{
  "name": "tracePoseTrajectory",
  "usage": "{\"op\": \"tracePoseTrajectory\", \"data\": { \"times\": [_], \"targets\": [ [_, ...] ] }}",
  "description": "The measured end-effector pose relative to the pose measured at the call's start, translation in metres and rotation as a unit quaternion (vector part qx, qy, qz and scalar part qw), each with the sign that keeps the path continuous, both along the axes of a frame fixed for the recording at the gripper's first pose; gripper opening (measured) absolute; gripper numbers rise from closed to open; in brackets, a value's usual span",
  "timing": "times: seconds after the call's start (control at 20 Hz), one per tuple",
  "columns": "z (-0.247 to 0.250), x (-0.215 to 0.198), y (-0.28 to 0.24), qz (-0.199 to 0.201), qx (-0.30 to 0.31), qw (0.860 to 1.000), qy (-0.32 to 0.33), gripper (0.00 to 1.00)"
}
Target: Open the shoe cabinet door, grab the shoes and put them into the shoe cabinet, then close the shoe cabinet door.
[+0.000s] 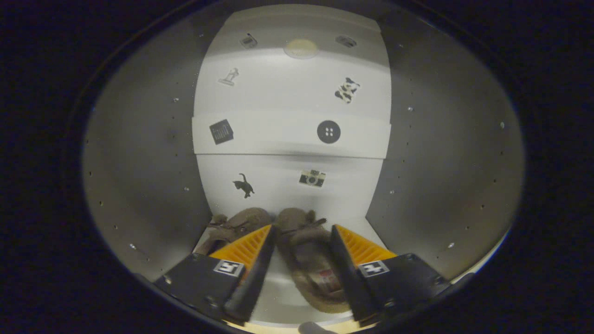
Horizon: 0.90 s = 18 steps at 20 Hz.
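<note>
I am looking into the white shoe cabinet (278, 185), whose back wall carries small stickers. Two brown shoes lie side by side on its floor (276, 292), toes toward the back wall. The right shoe (310, 260) lies between my fingers, with a strip of white floor showing between it and the left finger (257, 260). The left shoe (236, 225) sits just beyond that finger and is partly hidden by it. My gripper (301, 228) is open, its orange-and-black fingers spread on either side of the right shoe.
A white shelf (278, 134) crosses the cabinet above the shoes, with more compartment above it. Grey side walls (148, 176) (441, 176) with rows of small holes close in on both sides. A pale wooden edge (274, 327) shows below the fingers.
</note>
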State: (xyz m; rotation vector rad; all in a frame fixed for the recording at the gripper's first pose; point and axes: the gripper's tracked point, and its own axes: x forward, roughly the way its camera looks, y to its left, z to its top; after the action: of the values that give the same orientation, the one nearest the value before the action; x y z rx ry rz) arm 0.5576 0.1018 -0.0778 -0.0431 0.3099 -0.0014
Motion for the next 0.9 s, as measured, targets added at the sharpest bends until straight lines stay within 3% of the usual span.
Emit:
{"op": "tracePoseTrajectory", "data": {
  "times": [0.1,0.45,0.9],
  "targets": [
    [0.002,-0.01,-0.001,0.002,0.006,1.0,-0.001,1.0],
    [0.013,-0.089,-0.001,0.014,0.01,0.999,-0.028,1.0],
    [0.047,-0.283,-0.011,0.042,0.055,0.993,-0.095,1.0]
  ]
}}
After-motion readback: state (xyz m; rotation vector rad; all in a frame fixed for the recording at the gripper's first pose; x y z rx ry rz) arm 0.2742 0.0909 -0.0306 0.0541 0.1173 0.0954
